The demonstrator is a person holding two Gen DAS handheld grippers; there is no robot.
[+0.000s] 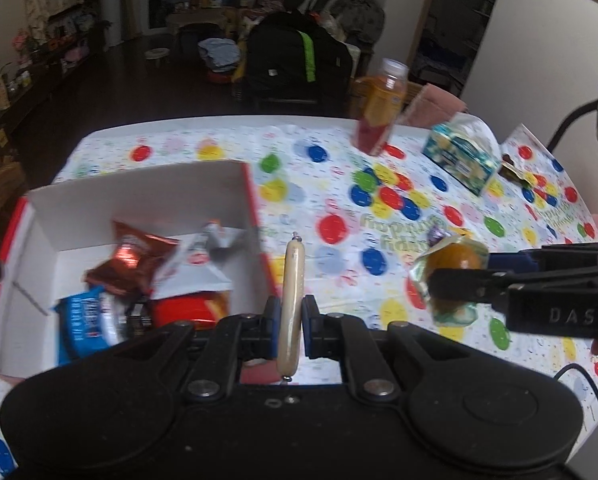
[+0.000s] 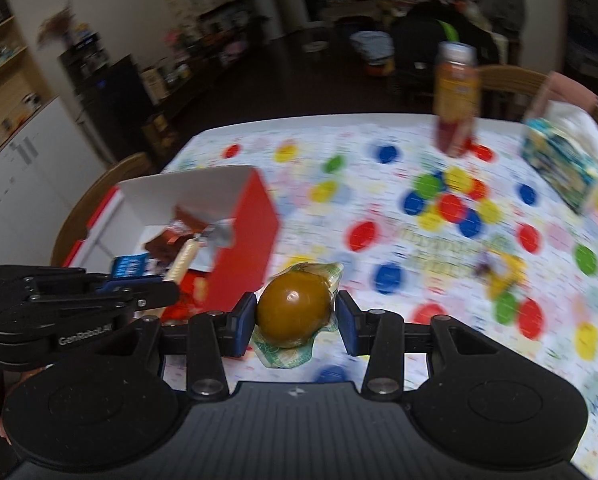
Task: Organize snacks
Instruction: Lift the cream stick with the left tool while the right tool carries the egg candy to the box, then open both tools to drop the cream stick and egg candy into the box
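Observation:
My left gripper (image 1: 291, 322) is shut on a pale sausage stick (image 1: 291, 280), held upright just right of the red-and-white box (image 1: 235, 184). The box holds several snack packets, among them a brown packet (image 1: 133, 258) and a blue one (image 1: 81, 322). My right gripper (image 2: 295, 316) is shut on a brown round snack in clear wrapping (image 2: 293, 310), lifted above the table. In the left wrist view that wrapped snack (image 1: 453, 266) hangs at the right, pinched by the right gripper's fingers (image 1: 459, 280). The right wrist view has the left gripper (image 2: 155, 290) and its sausage stick (image 2: 183, 264) beside the box (image 2: 243, 240).
A dotted party tablecloth (image 1: 339, 184) covers the table. At the far side stand a juice bottle (image 1: 381, 108) and a blue-yellow tissue box (image 1: 461, 158). Small wrapped sweets (image 2: 501, 270) lie on the cloth to the right. Chairs and a dark bag stand beyond the far edge.

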